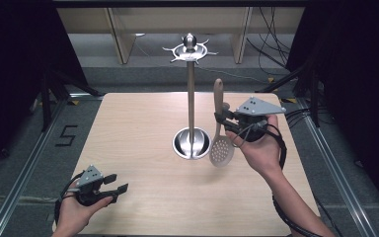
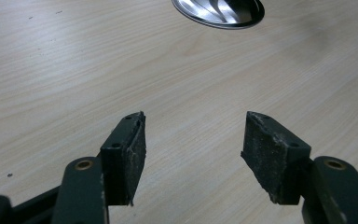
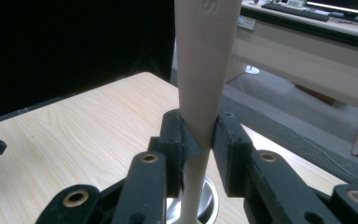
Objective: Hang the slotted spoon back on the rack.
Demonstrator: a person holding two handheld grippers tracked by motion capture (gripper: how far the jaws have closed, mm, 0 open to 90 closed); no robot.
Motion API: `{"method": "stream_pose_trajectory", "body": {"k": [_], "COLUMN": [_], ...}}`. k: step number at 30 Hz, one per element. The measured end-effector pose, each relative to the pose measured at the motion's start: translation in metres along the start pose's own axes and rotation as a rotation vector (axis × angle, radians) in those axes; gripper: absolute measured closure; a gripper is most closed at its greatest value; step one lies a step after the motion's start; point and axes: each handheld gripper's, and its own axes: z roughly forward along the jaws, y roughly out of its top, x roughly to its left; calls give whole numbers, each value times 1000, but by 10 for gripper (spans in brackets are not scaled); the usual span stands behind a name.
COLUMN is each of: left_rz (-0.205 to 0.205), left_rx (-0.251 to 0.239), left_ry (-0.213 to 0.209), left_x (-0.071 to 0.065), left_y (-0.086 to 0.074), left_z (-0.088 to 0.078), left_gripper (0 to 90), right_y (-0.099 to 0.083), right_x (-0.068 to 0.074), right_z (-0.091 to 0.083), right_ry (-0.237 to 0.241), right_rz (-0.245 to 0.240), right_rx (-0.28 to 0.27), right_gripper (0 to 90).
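Landmark: the utensil stand (image 1: 191, 98), a metal pole rising from a round steel base dish (image 1: 191, 143) near the middle of the wooden table (image 1: 128, 148), with a ring of hooks (image 1: 190, 49) at its top.

Base dish: it was a shallow bowl around the foot of the pole; nothing could be seen lying in it. Its rim (image 2: 219, 14) also showed at the top of the left gripper view.

Hooks: no utensil was hanging on the ring.

Skimmer: the slotted spoon (image 1: 220, 143) was just to the right of the stand, held nearly upright, with its perforated round head down beside the base dish and its pale handle pointing up. Whether the head touched the table could not be told.

Right gripper: the right gripper (image 1: 225, 118) was to the right of the pole, about half-way up its height. Its jaws were closed tightly on the handle of the slotted spoon (image 3: 205, 70), with the pads pressing on both sides at the narrow part.

Left gripper: the left gripper (image 1: 119, 183) was well apart from the stand, at the near left part of the table, low over the wood. Its jaws stood wide apart and held nothing; bare table showed between the pads (image 2: 128, 154).

Hands: a hand carried each gripper from the near edge.
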Motion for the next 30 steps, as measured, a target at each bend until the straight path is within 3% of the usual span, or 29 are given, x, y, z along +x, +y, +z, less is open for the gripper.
{"method": "stream_pose_trajectory", "body": {"k": [14, 18, 21, 24, 26, 27, 29, 30], "left_rz": [-1, -2, 1, -1, -5, -7, -22, -3], "left_rx": [-1, -6, -2, -4, -7, -13, -48, -63], "left_ry": [0, -3, -1, 5, 6, 0, -1, -1], "left_x": [0, 0, 0, 0, -1, 0, -3, -4], "left_y": [0, 0, 0, 0, 0, 1, 4, 7], "left_z": [0, 0, 0, -1, -1, -1, -2, -2], "left_gripper": [383, 383, 383, 383, 383, 384, 385, 384], "right_y": [9, 12, 15, 18, 20, 20, 20, 20], "right_x": [7, 11, 13, 17, 18, 17, 19, 19], "right_z": [4, 4, 5, 5, 6, 5, 7, 7], "right_ry": [11, -12, -26, -30, -29, -39, -23, -23], "right_rz": [21, 34, 17, 46, 40, 26, 42, 44], "right_rx": [-12, -19, -35, -27, -36, -35, -47, -38], "right_gripper": [749, 748, 748, 748, 748, 748, 748, 748]}}
